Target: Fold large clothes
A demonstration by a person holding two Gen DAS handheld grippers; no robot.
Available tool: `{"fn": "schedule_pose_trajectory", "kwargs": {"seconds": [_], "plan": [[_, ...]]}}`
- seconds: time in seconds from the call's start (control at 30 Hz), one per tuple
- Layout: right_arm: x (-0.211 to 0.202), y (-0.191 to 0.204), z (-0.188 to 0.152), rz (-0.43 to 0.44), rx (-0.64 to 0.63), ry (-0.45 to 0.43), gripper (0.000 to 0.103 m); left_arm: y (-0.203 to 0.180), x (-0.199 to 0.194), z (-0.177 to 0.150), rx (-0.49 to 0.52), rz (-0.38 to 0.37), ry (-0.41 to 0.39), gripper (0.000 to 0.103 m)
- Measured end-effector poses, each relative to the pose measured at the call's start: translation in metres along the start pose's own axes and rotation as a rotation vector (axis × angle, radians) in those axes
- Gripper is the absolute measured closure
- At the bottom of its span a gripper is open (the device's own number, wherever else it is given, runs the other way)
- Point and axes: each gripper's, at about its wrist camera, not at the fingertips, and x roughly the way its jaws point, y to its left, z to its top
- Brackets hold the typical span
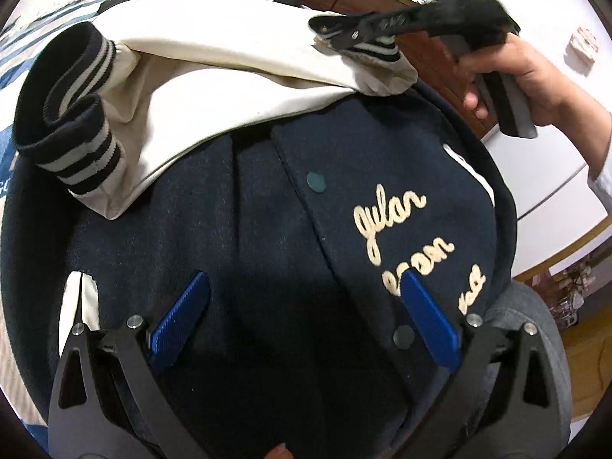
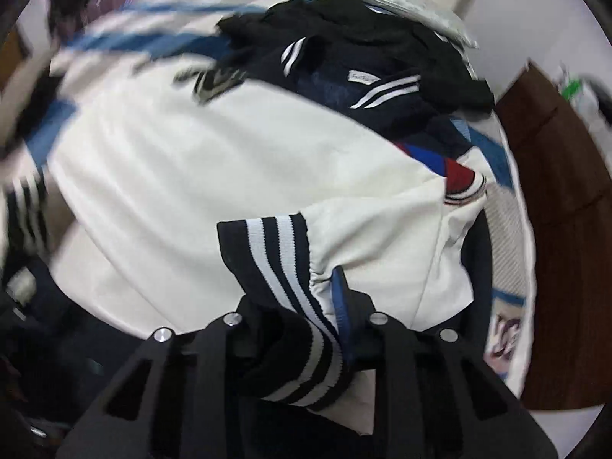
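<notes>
A navy varsity jacket point(image 1: 267, 229) lies front up, with cream script point(image 1: 401, 229) on the chest and snap buttons down the placket. Its cream sleeves point(image 1: 229, 76) are folded across the upper body. One striped cuff point(image 1: 69, 114) rests free at the left. My left gripper point(image 1: 302, 279) hovers open over the jacket's lower front, blue pads point(image 1: 179, 317) apart with nothing between them. My right gripper point(image 1: 336, 34) is shut on the other striped cuff point(image 2: 275, 260). In the right wrist view that cuff bunches between the jaws of the right gripper point(image 2: 302, 306), beside one blue pad point(image 2: 340, 298).
A heap of dark clothes point(image 2: 363, 57) lies beyond the jacket on blue-and-white bedding point(image 2: 114, 42). Brown wooden furniture point(image 2: 566, 229) stands at the right. A person's hand point(image 1: 516, 76) holds the right gripper's handle, and a grey trouser leg point(image 1: 528, 325) is at the lower right.
</notes>
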Motion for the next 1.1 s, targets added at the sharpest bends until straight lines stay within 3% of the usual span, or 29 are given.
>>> {"fn": "schedule_pose_trajectory", "kwargs": {"seconds": [0.1,0.13,0.23,0.4,0.53,0.57,0.67,0.7,0.73,0.8,0.9,0.97,1.1], "plan": [[-0.021,-0.037,-0.002,0.211,0.251,-0.072,0.078,0.000,0.002,-0.001,0.002,0.001,-0.002,0.006],[-0.029,-0.059,-0.010,0.317,0.387,-0.119,0.078,0.000,0.003,0.000,0.002,0.000,-0.004,0.006],[-0.028,-0.101,-0.036,0.422,0.616,-0.185,0.081,0.002,0.002,0.000,-0.006,-0.005,-0.011,0.006],[-0.007,-0.155,-0.088,0.485,0.900,-0.222,0.082,0.003,0.004,-0.001,-0.005,-0.004,-0.018,0.006],[0.011,-0.188,-0.125,0.445,1.062,-0.167,0.077,0.007,0.003,0.000,-0.011,-0.011,-0.020,0.006],[0.012,-0.192,-0.130,0.437,1.084,-0.146,0.073,0.007,0.002,0.000,-0.012,-0.012,-0.021,0.006],[-0.001,-0.201,-0.134,0.467,1.098,-0.139,0.038,0.008,0.002,0.000,-0.012,-0.014,-0.026,0.006],[-0.011,-0.200,-0.131,0.477,1.084,-0.162,0.016,0.008,0.002,0.001,-0.011,-0.013,-0.028,0.006],[-0.019,-0.200,-0.128,0.469,1.073,-0.176,0.004,0.008,0.001,0.002,-0.009,-0.011,-0.031,0.006],[-0.041,-0.196,-0.117,0.442,1.017,-0.223,0.004,0.008,-0.001,0.002,-0.002,0.003,-0.037,0.006],[-0.064,-0.179,-0.095,0.480,0.909,-0.290,0.004,0.002,-0.006,0.003,0.060,0.130,-0.053,0.006],[-0.058,-0.159,-0.079,0.541,0.841,-0.252,0.004,-0.001,-0.006,0.002,0.091,0.173,-0.049,0.006],[-0.028,-0.137,-0.074,0.506,0.813,-0.175,0.004,-0.008,-0.006,-0.006,0.150,0.271,-0.049,0.006]]}}
